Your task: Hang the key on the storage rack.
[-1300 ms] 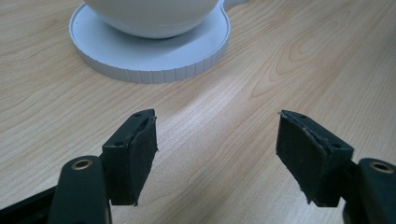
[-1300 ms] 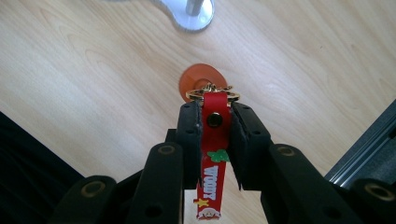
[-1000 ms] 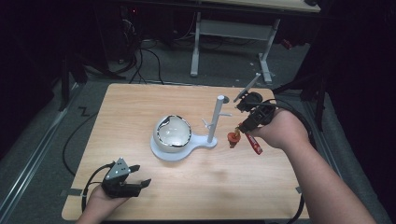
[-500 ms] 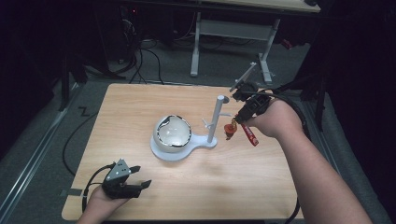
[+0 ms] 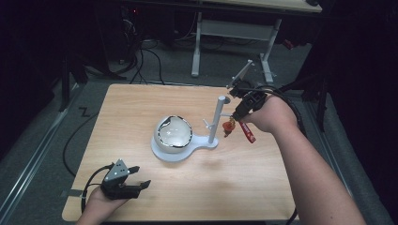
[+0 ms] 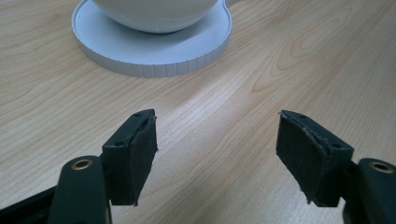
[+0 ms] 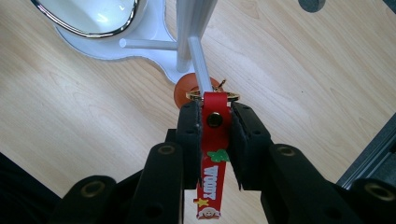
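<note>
Here, a wooden table [image 5: 141,108] carried a white stand [image 5: 213,123] with a bowl [image 5: 174,132] near its middle. At the stand's right, the right gripper [image 7: 215,114] pinched a red strap [image 7: 214,154], its gold ring [image 7: 212,95] against a peg [image 7: 200,67]. The left gripper [image 6: 215,140] rested wide open at the near left corner.

A light wooden table [image 5: 141,112] stands on grey carpet [image 5: 56,140]. Beyond it, black cables [image 5: 145,56] lie near a white desk frame [image 5: 230,33].
</note>
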`<state>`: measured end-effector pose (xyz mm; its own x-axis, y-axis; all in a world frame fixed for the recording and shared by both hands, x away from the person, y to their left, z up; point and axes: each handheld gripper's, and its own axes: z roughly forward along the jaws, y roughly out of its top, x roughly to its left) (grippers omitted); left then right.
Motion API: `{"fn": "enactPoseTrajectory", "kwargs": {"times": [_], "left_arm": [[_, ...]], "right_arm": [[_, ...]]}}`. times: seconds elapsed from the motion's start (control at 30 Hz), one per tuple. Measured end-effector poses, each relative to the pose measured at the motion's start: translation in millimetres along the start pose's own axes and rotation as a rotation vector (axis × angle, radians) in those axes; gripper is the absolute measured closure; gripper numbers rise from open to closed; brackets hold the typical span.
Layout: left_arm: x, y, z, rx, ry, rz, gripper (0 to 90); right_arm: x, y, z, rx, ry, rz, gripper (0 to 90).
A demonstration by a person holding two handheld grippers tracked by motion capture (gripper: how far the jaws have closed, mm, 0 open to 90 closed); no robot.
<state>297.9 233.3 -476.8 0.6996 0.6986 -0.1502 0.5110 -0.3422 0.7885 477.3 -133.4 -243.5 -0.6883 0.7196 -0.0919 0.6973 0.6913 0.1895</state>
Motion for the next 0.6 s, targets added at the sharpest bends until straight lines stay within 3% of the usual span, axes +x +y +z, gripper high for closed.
{"fn": "enactPoseTrajectory", "kwargs": {"times": [0.23, 0.6], "left_arm": [[-0.1, -0.2, -0.5, 0.000, 0.000, -0.002, 29.5], [0.3, -0.7, -0.3, 0.000, -0.004, -0.005, 29.5]], "right_arm": [[-4.9, 6.5, 5.0, 0.008, 0.003, 0.022, 74.7], [0.5, 17.9, 1.7, 0.010, -0.005, -0.012, 72.7]]}}
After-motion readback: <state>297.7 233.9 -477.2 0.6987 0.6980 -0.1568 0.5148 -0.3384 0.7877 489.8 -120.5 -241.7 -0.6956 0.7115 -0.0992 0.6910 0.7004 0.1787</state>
